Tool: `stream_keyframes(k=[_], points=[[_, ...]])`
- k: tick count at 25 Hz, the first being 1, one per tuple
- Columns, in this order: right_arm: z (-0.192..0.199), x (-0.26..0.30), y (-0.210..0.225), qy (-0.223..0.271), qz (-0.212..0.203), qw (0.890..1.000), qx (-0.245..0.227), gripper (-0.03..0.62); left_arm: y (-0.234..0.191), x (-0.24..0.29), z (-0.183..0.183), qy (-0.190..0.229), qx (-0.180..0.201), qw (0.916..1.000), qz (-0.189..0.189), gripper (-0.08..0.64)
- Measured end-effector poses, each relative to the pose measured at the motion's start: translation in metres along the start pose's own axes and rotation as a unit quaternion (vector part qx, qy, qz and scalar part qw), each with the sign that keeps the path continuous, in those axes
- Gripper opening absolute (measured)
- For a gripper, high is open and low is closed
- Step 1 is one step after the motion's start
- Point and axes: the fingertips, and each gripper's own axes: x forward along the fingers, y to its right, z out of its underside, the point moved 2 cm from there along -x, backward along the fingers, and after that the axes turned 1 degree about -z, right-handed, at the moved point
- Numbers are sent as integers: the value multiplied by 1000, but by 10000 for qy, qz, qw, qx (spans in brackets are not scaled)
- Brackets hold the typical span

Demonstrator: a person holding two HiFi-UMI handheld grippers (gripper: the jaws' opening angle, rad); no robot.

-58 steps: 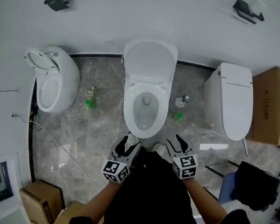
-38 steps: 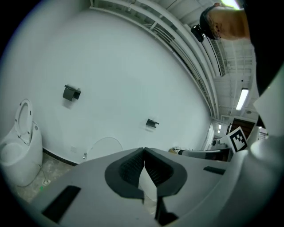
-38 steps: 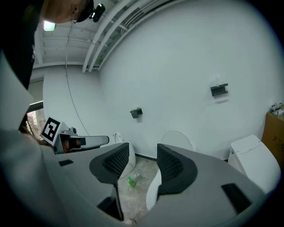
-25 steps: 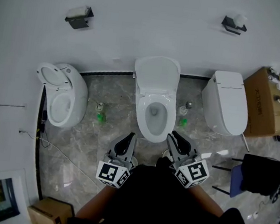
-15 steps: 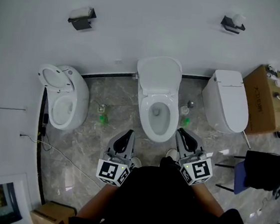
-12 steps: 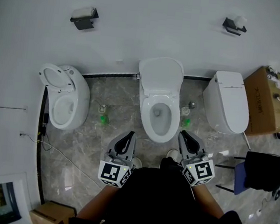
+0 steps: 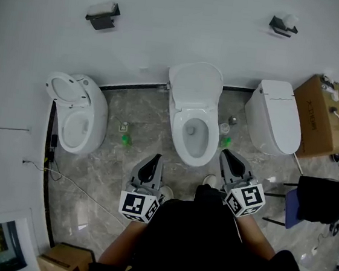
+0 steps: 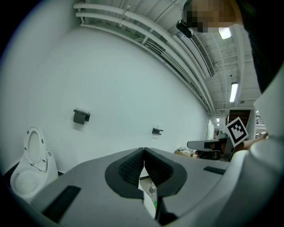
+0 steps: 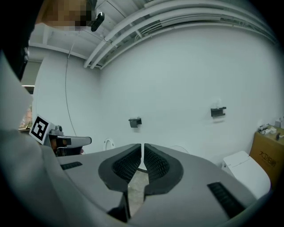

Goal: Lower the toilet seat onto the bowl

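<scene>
Back from the bowl (image 7: 192,159) come both tools since a moment ago. Left tool (image 7: 153,160) points forward, clenched tight on nothing, and its own view catches only the far-left toilet (image 8: 31,168). Head view alone shows the toilet seat (image 7: 180,124) lying flat on the middle bowl, lid (image 7: 194,83) upright. Right tool (image 7: 228,157) angles inward, jaws closing, nothing between them.

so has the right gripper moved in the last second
Yes. The right gripper has shifted right, away from the middle toilet bowl; its jaws are closing with nothing between them.
</scene>
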Motion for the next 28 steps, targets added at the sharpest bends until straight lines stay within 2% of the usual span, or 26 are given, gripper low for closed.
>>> stream_keyframes(k=[3,13,17,28], points=[[-4,-2,-4,34,13,9998,-186,41,-2,-7,1,-3,26,10000,-54,17],[-9,-11,-11,124,214,9992,-306,38,4,-27,2,19,74,9999,-145,17],[-8,-11,-20,136,158,9987,-473,38,3,-31,1,67,42,9998,-167,17],[-2,-21,-27,149,341,9991,-214,35,1,-35,-2,97,122,9998,-99,17]])
